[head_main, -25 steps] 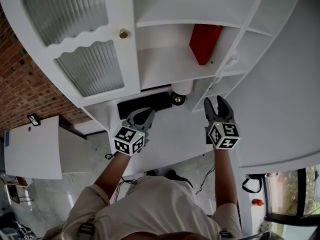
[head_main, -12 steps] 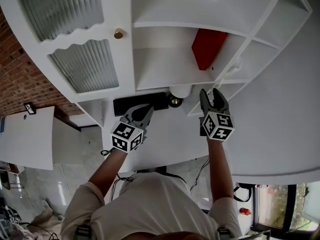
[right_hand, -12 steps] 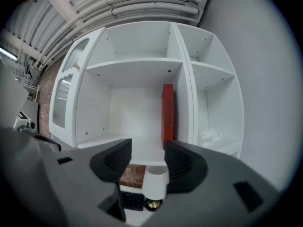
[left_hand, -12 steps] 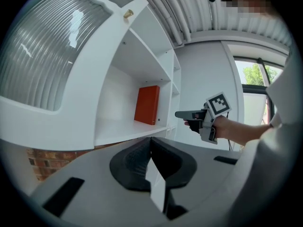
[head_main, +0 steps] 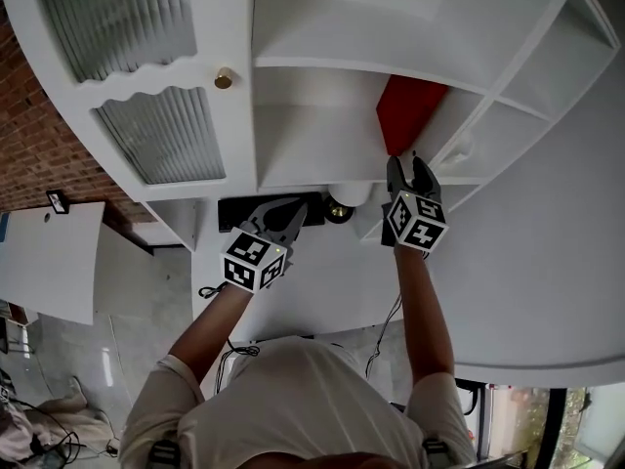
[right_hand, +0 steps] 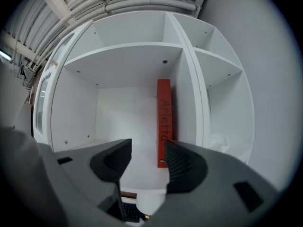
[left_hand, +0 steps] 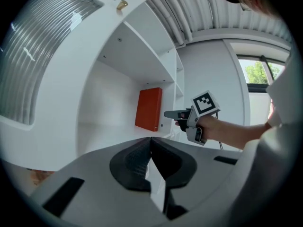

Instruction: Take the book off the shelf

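Observation:
A red book stands upright at the right side of a white shelf compartment, against its divider. My right gripper is open just in front of the shelf's front edge, jaws pointing at the book's spine, nothing between them. In the left gripper view the right gripper shows close to the book's near corner. My left gripper is shut and empty, held lower and to the left, below the shelf.
A cabinet door with ribbed glass and a brass knob closes the bay to the left. Below the shelf sit a black keyboard-like object and a round lamp. More white cubbies lie to the right.
My right gripper has risen from below the shelf toward the red book, ending right before its spine. The left gripper stayed nearly where it was.

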The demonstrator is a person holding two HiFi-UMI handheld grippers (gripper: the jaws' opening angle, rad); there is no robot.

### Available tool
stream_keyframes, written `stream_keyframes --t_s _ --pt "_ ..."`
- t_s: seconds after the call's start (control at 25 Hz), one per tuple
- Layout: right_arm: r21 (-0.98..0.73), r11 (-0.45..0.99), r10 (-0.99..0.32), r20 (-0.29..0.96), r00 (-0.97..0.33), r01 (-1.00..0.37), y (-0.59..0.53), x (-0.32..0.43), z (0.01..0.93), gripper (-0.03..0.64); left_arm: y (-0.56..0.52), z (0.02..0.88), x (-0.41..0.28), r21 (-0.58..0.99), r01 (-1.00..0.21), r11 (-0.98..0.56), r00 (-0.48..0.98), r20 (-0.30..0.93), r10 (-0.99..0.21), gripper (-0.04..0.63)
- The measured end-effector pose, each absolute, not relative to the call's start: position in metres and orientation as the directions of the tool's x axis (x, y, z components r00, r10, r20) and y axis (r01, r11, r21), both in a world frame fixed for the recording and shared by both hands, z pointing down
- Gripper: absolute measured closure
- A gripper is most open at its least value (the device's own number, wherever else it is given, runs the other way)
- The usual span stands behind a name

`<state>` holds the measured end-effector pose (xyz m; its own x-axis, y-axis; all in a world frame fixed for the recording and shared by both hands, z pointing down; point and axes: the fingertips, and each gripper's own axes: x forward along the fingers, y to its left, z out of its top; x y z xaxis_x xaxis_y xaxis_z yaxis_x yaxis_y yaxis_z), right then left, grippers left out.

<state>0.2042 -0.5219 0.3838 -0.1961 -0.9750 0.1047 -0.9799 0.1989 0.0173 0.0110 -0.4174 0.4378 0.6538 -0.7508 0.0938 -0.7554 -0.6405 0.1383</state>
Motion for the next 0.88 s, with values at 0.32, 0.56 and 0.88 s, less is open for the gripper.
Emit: stream_keyframes --t_s 0.32,0.56,0.88 --pt "-0.038 0.138 -0.98 0.141 -0.142 -0.99 -0.56 0.214 0.384 0.414 -0.427 0.432 0.013 0.131 -0.768 -0.627 0.639 0.087 -0.764 0.601" --pt "-0.037 0.077 -0.987 0.141 -0.081 -0.996 -0.587 0.215 0.38 0.411 -0.427 0.421 0.025 0.12 -0.759 -0.64 0.649 0.065 -0.758 0.601" --pt "-0.023 0.001 -0.989 0.148 -0.004 -1.0 -0.607 0.226 0.38 0.391 -0.424 0.417 0.036 0.121 -0.747 -0.654 0.663 0.058 -0.746 0.601"
